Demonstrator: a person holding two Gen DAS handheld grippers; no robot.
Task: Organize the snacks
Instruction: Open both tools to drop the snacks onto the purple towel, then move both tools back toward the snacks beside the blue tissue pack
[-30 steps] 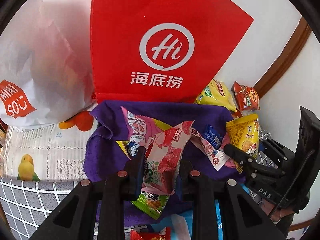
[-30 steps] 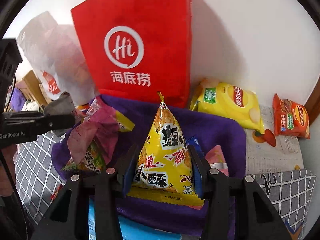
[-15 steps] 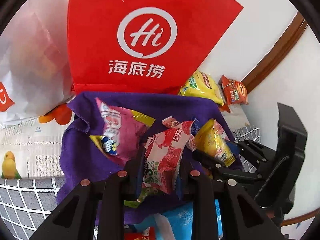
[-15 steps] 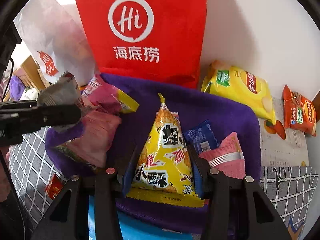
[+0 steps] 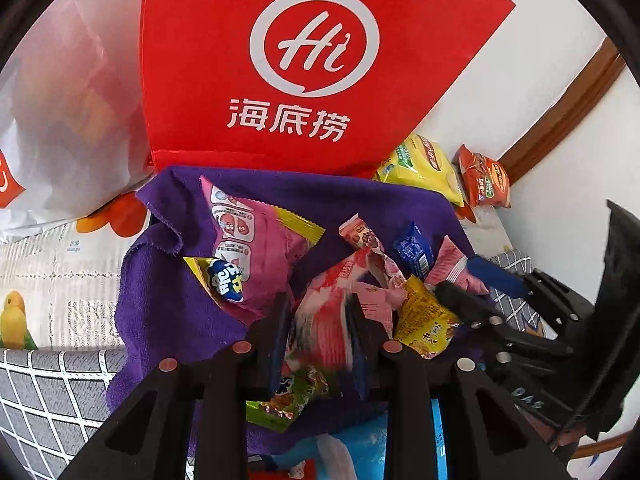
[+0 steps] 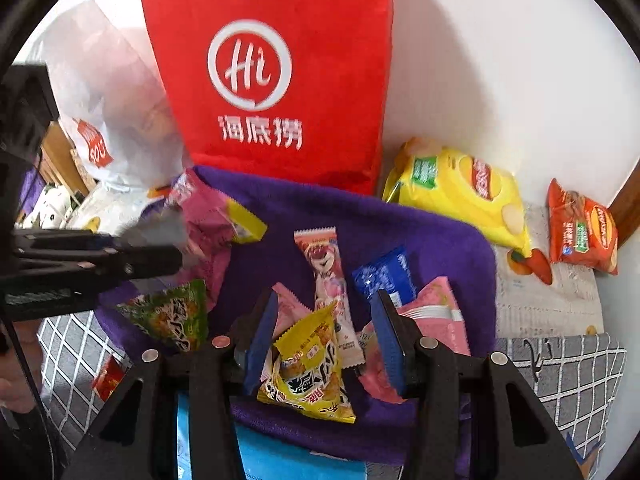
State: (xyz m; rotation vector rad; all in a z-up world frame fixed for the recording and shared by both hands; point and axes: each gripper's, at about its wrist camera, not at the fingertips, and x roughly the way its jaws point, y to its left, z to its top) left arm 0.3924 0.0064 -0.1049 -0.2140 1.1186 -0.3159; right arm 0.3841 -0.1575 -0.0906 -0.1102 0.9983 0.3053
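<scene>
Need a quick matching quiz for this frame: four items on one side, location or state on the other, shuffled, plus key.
Items:
1. yellow triangle snack
2. red-and-white snack
3. chips bag
4. blue packet

Places/states:
A. against the wall, off the purple towel
B. lying on the towel, clear of both grippers
C. between the open right gripper fingers
D. pinched in the left gripper

Pairs: 1-C, 2-D, 3-A, 4-B
</scene>
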